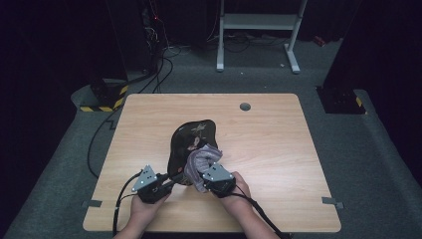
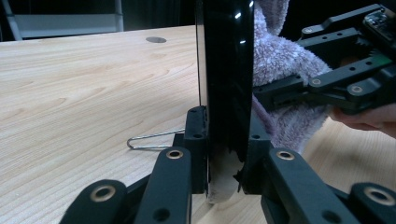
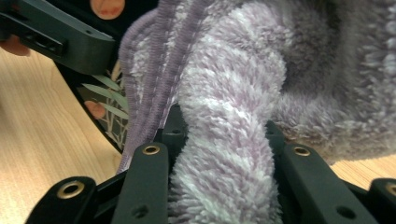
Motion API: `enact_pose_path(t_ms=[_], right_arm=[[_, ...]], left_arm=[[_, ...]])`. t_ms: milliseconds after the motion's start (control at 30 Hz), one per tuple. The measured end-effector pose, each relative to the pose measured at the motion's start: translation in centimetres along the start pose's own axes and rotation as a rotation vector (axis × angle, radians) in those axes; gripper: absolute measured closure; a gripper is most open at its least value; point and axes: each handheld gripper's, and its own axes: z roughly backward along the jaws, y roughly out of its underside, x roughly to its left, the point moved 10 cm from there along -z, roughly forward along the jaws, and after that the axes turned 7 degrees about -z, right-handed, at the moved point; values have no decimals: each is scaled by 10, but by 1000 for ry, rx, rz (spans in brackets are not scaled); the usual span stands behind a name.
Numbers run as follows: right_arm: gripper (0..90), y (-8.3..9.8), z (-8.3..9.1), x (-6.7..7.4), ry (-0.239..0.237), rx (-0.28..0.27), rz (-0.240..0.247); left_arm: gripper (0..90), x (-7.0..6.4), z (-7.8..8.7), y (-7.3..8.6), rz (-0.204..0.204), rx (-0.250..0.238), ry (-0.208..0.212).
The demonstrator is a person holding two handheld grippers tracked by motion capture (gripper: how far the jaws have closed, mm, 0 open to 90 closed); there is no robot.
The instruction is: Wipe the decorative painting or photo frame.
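A dark glossy plate [image 1: 191, 134] with a leaf and flower pattern is tilted up off the wooden table [image 1: 278, 149]. My left gripper [image 1: 171, 181] is shut on its near rim. In the left gripper view the plate [image 2: 224, 70] stands edge-on, pinched between the pads of that gripper [image 2: 224, 156]. A fluffy lilac cloth [image 1: 201, 162] lies against the plate's face, with my right gripper [image 1: 203, 175] shut on it. The right gripper view has the bunched cloth [image 3: 224, 116] squeezed in that gripper [image 3: 224, 137] and the plate's patterned face [image 3: 100, 105] just behind it.
A thin metal wire loop [image 2: 154, 139] lies on the table beside the plate's foot. A round cable hole [image 1: 245, 106] sits near the table's far edge. Beyond the table are a white frame stand [image 1: 259, 22] and floor cables [image 1: 159, 69].
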Motion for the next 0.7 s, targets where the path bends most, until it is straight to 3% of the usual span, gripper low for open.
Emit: enact_pose_path(t_ms=[267,500,600,700], right_arm=[[657,7,-8,-45,73,36,-65],[658,22,-16,-83,158,110,-118],[658,31,-20,-87,166,149,-122],[658,38,-24,-81,151,175,-115]], left_arm=[[768,0,0,0,-1,0,1],[765,-1,0,0,1,0,2],[765,-1,0,0,3,0,3],[765,0,0,0,6,0,3]])
